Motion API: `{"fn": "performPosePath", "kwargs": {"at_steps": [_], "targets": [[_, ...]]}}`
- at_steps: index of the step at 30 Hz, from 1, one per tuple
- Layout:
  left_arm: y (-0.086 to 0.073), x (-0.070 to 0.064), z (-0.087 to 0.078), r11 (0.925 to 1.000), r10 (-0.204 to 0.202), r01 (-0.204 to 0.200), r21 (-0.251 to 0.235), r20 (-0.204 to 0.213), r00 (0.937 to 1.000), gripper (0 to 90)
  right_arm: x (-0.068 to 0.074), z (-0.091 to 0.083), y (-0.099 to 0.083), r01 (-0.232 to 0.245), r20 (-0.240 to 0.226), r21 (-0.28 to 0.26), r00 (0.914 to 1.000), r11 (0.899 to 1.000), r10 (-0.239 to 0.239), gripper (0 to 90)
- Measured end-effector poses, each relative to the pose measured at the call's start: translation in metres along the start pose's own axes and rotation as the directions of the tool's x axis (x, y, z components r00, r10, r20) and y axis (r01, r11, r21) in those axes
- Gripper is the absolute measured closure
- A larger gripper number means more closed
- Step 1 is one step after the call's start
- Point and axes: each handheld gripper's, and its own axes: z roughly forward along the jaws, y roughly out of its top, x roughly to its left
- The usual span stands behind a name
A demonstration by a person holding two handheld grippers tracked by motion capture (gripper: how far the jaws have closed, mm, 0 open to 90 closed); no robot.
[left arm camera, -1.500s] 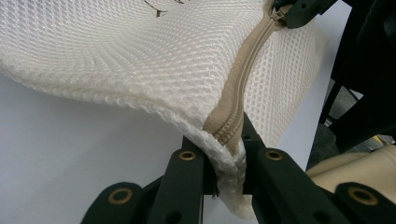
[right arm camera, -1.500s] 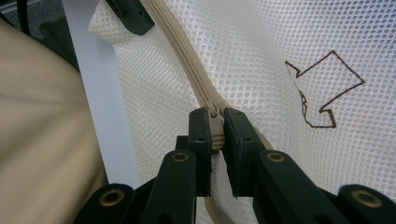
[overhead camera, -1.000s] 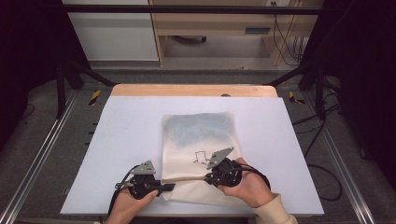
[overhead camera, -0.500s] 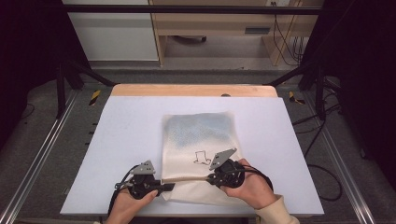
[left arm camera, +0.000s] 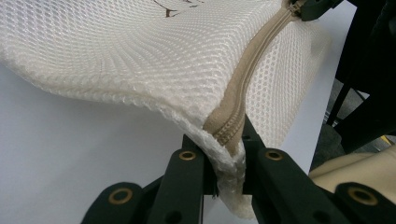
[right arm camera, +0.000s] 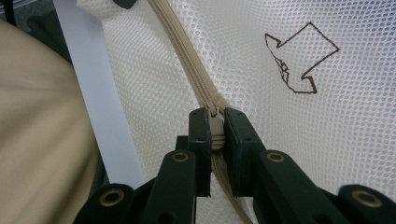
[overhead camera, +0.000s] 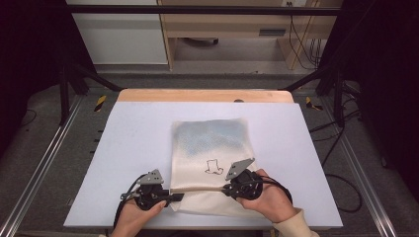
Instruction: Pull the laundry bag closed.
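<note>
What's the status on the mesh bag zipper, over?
Left tool shut on mesh bag corner at zipper end. Right tool shut on zipper pull. Bag flat on table, nothing in the way.

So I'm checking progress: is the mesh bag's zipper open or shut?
Mostly shut: the beige zipper on the white mesh bag runs closed between both tongs; beyond them, cannot tell.

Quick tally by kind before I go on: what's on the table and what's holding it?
Mesh bags: 1, white, flat on the table
Zippers: 1, beige, along the bag's near end
Zipper pulls: 1
Grippers: 2, the left gripper pinching the bag's zipper end, the right gripper shut on the pull
Total: 5
</note>
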Motion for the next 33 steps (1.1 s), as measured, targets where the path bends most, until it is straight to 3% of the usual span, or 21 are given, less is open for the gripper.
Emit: {"fn": "performPosePath", "kwargs": {"at_steps": [33], "targets": [[-0.001, 0.004, -0.005, 0.9999, -0.011, 0.011, -0.009, -0.024, 0.9996, 84.0, -0.007, -0.016, -0.022, -0.066, 0.028, -0.014, 0.9974, 0.998, 0.066, 82.0]]}}
